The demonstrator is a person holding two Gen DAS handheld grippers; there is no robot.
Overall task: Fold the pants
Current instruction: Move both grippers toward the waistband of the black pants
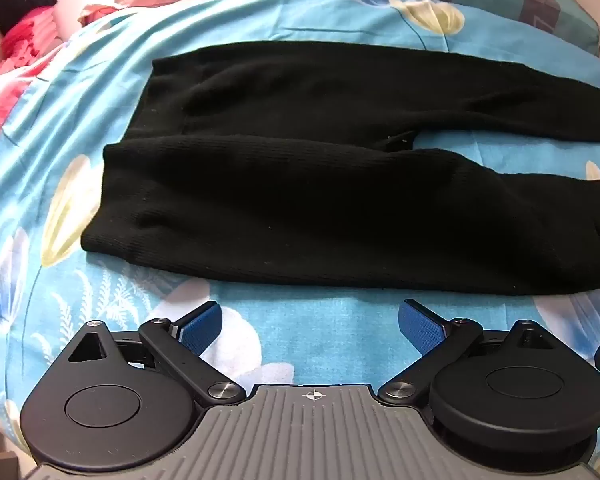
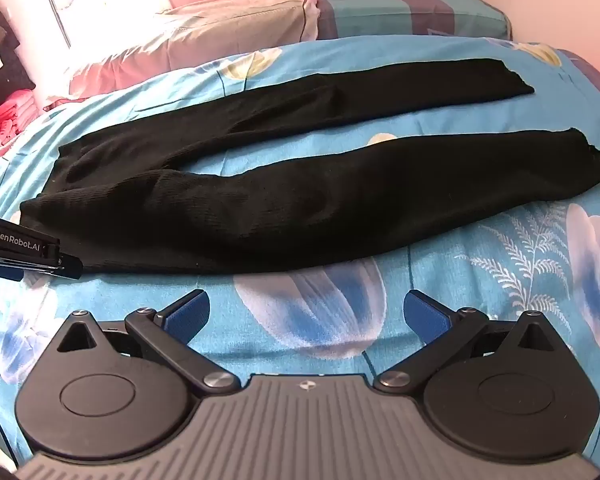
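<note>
Black knit pants lie flat on a blue flowered bedspread, waistband at the left, the two legs running to the right. In the right wrist view the pants show whole, both leg ends at the far right, a gap of bedspread between the legs. My left gripper is open and empty, just short of the near edge of the pants by the waist. My right gripper is open and empty, near the middle of the near leg. The left gripper's body shows at the left edge of the right wrist view.
Pillows and a folded striped blanket lie at the far side of the bed. Red and pink folded cloth sits at the far left. The bedspread extends in front of and to the right of the pants.
</note>
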